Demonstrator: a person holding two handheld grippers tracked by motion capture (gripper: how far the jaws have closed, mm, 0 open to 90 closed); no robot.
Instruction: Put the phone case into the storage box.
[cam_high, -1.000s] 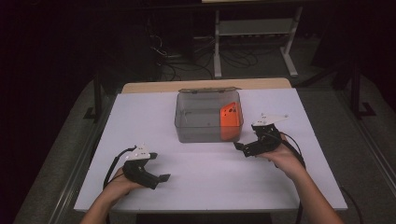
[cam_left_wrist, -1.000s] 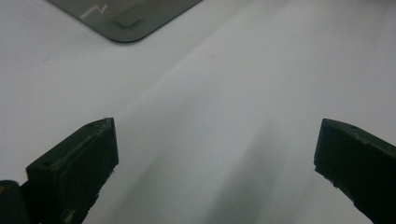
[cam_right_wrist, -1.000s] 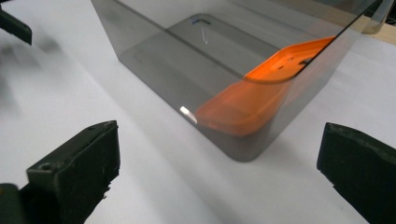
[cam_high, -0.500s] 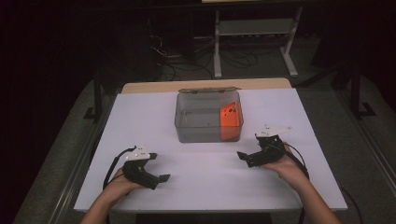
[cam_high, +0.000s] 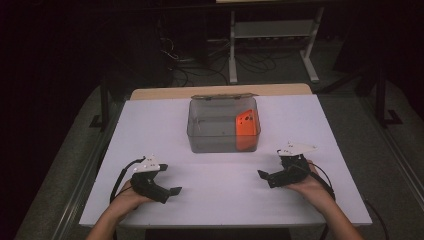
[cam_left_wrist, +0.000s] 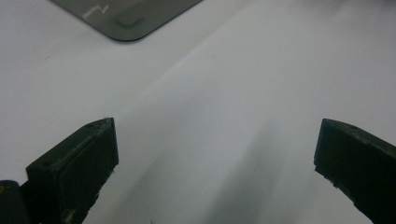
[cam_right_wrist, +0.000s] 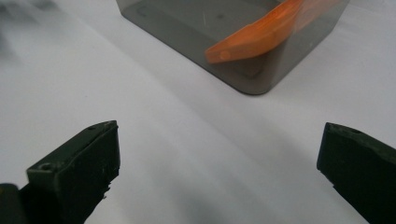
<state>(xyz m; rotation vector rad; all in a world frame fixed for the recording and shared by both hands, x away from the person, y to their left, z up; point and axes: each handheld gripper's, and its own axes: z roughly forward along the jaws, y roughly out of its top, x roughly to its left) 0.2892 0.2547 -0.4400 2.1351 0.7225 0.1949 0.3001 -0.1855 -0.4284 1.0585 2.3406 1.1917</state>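
Now, left gripper (cam_high: 172, 191): jaws spread wide, nothing between them, low over the white table (cam_high: 225, 200).
Right gripper (cam_high: 261, 174): jaws likewise apart, empty.
Smoky clear plastic box (cam_high: 223, 125): ahead of both grippers, between them, well apart.
Flat orange plastic piece (cam_high: 246, 123): leaning inside the box, on the right gripper's side.

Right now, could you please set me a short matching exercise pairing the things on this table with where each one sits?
Things:
1. clear grey box
2. orange piece
3. left gripper
4. right gripper

Places or states:
a. leaning inside the box at its right end
b. open, at the table's near left
c. middle of the white table, toward its far edge
d. open, at the table's near right

Pairs: 1-c, 2-a, 3-b, 4-d
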